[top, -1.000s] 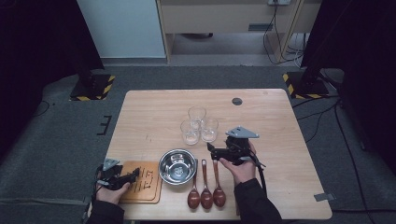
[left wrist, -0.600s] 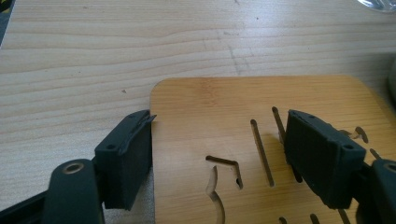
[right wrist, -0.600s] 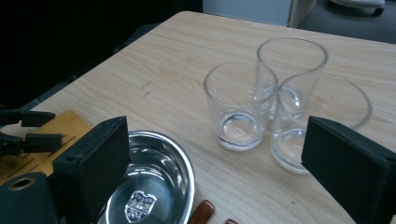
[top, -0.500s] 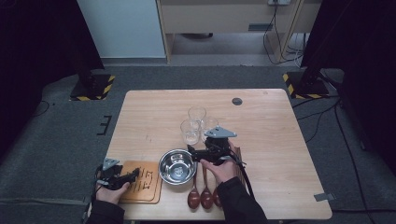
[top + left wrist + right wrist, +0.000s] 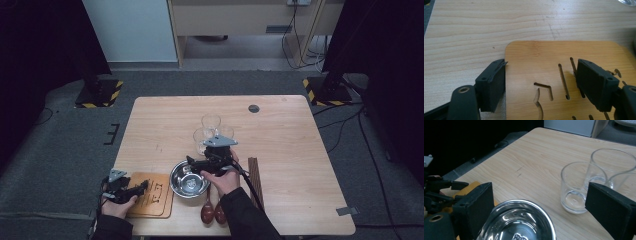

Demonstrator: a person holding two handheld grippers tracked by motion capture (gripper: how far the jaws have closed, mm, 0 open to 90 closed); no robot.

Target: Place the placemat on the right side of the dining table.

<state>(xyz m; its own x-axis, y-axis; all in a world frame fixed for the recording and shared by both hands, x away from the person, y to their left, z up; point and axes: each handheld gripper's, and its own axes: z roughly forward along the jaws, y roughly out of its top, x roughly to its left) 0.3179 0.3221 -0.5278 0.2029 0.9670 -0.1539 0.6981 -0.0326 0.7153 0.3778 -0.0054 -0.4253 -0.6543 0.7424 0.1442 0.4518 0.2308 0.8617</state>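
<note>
Grip on the steel bowl [image 5: 519,225] calls for the right gripper [image 5: 539,202], spread wide above the far rim, to drop one jaw inside and one outside. The bowl sits at the desk's [image 5: 290,135] front middle, just beside the wooden board [image 5: 564,65], where the left gripper [image 5: 541,82] rests, jaws drawn close. Glasses [image 5: 211,122] crowd just behind; spoons [image 5: 212,212] lie near.

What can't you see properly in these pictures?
- Spoons: high view, handles hidden under the right sleeve.
- Metal bowl: right gripper view, near side cut off by the bottom edge.
- Wooden board: left gripper view, cut-out pattern partly covered by the left hand-held gripper.
</note>
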